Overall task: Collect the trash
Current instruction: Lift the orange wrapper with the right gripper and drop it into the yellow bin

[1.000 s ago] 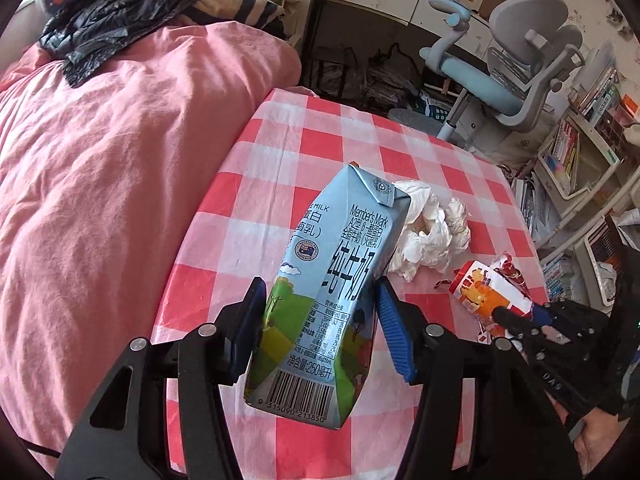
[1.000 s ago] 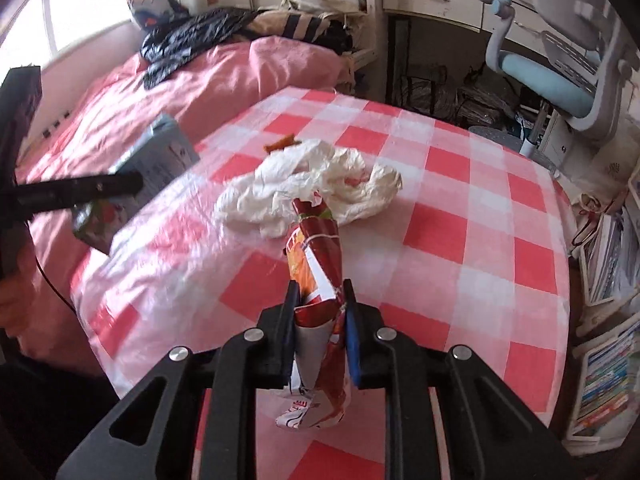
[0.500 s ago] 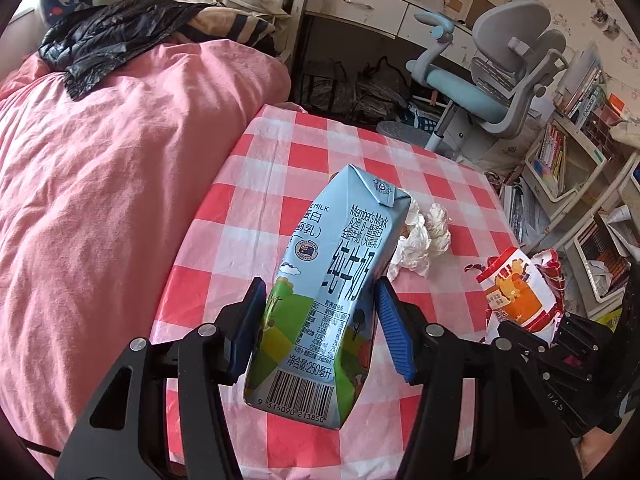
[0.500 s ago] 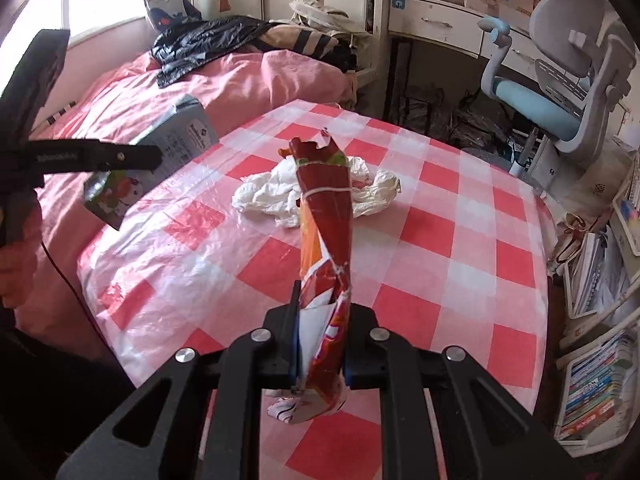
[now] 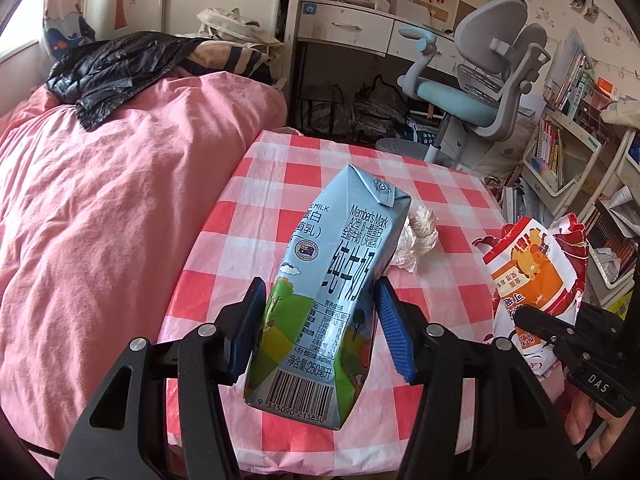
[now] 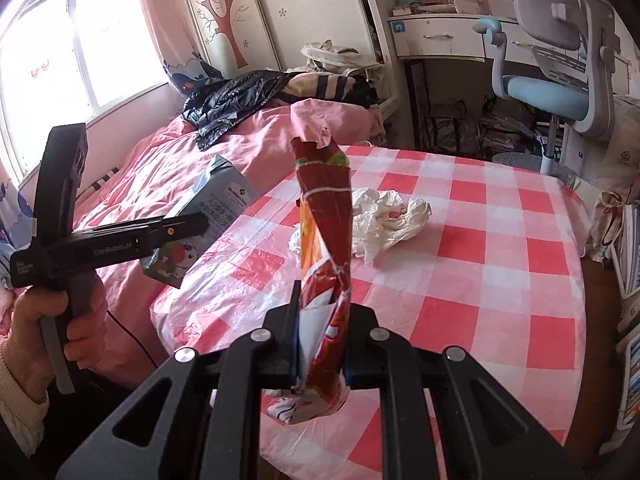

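My left gripper [image 5: 320,312] is shut on a light blue milk carton [image 5: 332,284] and holds it above the near left edge of the red-and-white checked table [image 5: 304,184]. The carton also shows in the right wrist view [image 6: 204,224]. My right gripper [image 6: 320,320] is shut on a red and orange snack bag [image 6: 326,248], held upright above the table's near edge; the bag also shows in the left wrist view [image 5: 536,276]. A crumpled white tissue [image 6: 384,220] lies on the table, partly hidden behind the carton in the left wrist view [image 5: 416,236].
A bed with a pink duvet [image 5: 100,208] and a black jacket [image 5: 116,72] lies left of the table. A grey and blue desk chair [image 5: 476,92] and a white desk [image 5: 360,28] stand behind it. Bookshelves [image 5: 568,148] stand at the right.
Both grippers have risen and drawn back from the table with their loads. The snack bag has come up off the table and now stands taller. The tissue has stayed in place.
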Action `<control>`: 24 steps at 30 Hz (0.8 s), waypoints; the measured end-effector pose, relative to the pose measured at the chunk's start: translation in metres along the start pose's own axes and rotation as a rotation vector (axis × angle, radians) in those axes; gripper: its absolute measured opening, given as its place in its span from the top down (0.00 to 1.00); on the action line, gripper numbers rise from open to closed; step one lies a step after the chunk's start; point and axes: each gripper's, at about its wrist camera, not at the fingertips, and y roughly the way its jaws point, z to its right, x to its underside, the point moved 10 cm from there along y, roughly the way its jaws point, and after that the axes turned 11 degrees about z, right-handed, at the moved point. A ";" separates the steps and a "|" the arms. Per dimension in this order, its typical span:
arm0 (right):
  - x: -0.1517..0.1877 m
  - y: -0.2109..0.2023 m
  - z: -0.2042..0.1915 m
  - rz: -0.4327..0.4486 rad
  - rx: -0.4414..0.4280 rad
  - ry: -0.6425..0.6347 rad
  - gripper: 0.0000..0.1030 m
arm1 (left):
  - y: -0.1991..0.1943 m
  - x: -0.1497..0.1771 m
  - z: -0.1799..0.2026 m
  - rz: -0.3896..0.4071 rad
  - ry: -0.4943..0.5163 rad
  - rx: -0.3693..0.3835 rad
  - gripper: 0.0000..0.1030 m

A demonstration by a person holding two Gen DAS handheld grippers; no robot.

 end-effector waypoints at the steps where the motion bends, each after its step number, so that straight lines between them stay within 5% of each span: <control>1: 0.002 -0.002 -0.001 0.000 -0.008 0.007 0.84 | -0.001 0.000 0.001 0.003 0.004 -0.001 0.48; 24: 0.039 -0.026 -0.050 -0.027 -0.133 -0.028 0.84 | -0.022 0.015 0.012 0.025 0.037 -0.001 0.48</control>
